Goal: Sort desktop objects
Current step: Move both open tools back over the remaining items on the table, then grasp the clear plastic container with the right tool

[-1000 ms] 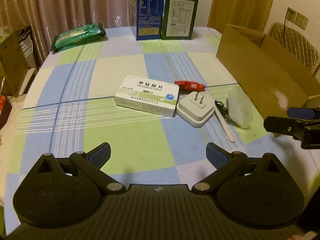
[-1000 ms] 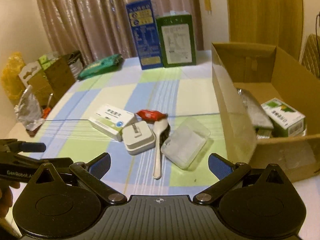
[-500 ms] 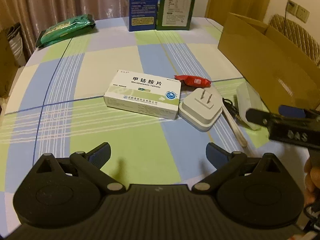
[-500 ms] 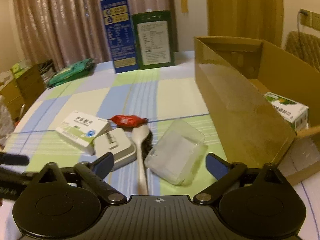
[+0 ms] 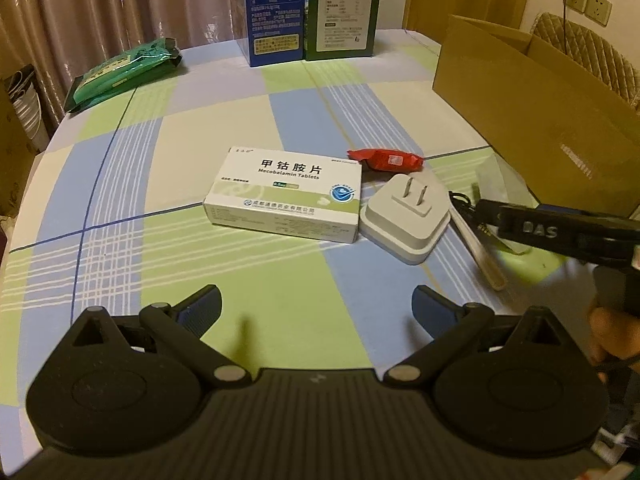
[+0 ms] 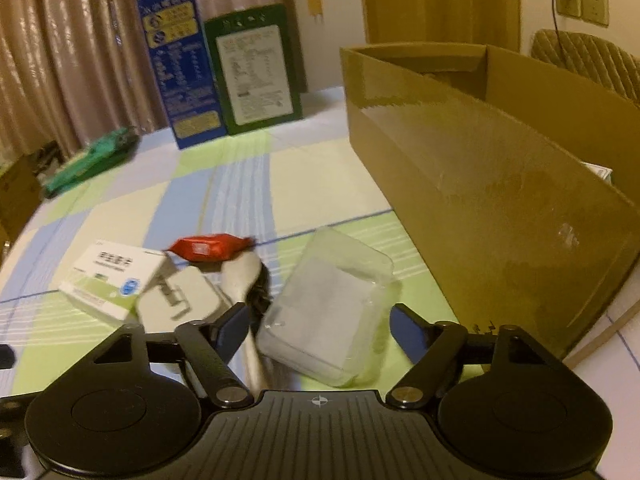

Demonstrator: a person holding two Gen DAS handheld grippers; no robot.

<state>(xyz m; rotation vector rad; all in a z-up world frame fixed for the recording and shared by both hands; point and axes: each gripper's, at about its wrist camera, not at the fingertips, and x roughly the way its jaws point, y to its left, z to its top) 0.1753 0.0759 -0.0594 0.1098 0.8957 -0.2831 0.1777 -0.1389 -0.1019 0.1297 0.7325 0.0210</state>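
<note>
A white tablet box (image 5: pixel 286 196) lies mid-table, with a white plug adapter (image 5: pixel 408 216), a red packet (image 5: pixel 386 159) and a white brush (image 5: pixel 478 248) to its right. My left gripper (image 5: pixel 316 304) is open and empty, just short of the tablet box. My right gripper (image 6: pixel 320 328) is open, its fingers on either side of a clear plastic box (image 6: pixel 332 312) without touching it. In that view the tablet box (image 6: pixel 114 276), adapter (image 6: pixel 180 304), red packet (image 6: pixel 208 247) and brush (image 6: pixel 248 292) lie to the left. The right gripper also shows in the left wrist view (image 5: pixel 560 232).
An open cardboard box (image 6: pixel 500 184) stands on the right, also seen in the left wrist view (image 5: pixel 532 120). A blue carton (image 5: pixel 276 8) and a green carton (image 5: pixel 344 8) stand at the back. A green bag (image 5: pixel 120 72) lies at the back left.
Both grippers have moved forward and lower toward the objects. The right gripper has come down around the clear plastic box. Both stay open.
</note>
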